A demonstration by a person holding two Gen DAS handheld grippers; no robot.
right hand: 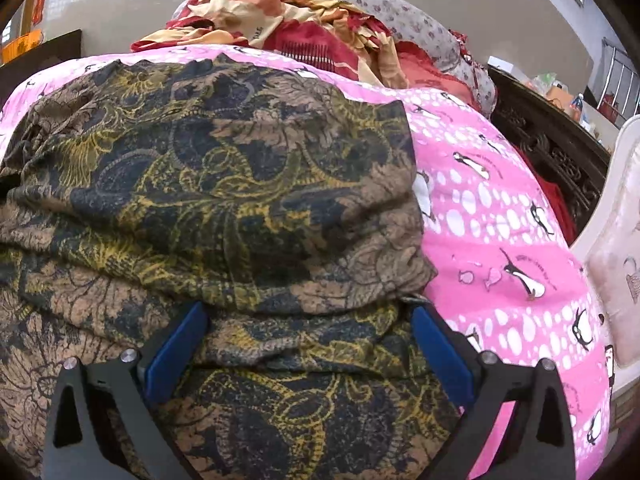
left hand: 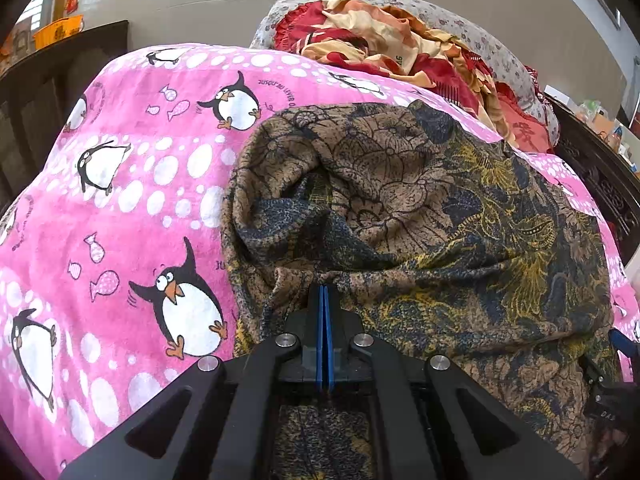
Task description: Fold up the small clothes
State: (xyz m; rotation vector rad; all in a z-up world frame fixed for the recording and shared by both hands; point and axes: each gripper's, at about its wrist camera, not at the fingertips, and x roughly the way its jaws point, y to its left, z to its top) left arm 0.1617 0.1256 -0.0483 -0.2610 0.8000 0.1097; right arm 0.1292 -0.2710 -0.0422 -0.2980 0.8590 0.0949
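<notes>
1. patterned garment [left hand: 420, 208]: lies bunched on the pink penguin blanket [left hand: 120, 208], one layer doubled over itself.
2. left gripper [left hand: 324, 292]: jaws fully closed, pinching a fabric edge near its tips.
3. right gripper [right hand: 308, 320]: jaws spread wide, cloth between them but not pressed.
4. step, as judged: mid-fold; the right side is free and needs a fresh grip on an edge.

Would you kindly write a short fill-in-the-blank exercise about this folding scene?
1. The brown floral garment lies on a pink blanket printed with ____.
2. The left claw is ____ on a fold of the garment.
3. The right claw stands ____.
4. The heap of red and cream bedding lies ____ the garment.

Missing: penguins; shut; open; behind
</notes>
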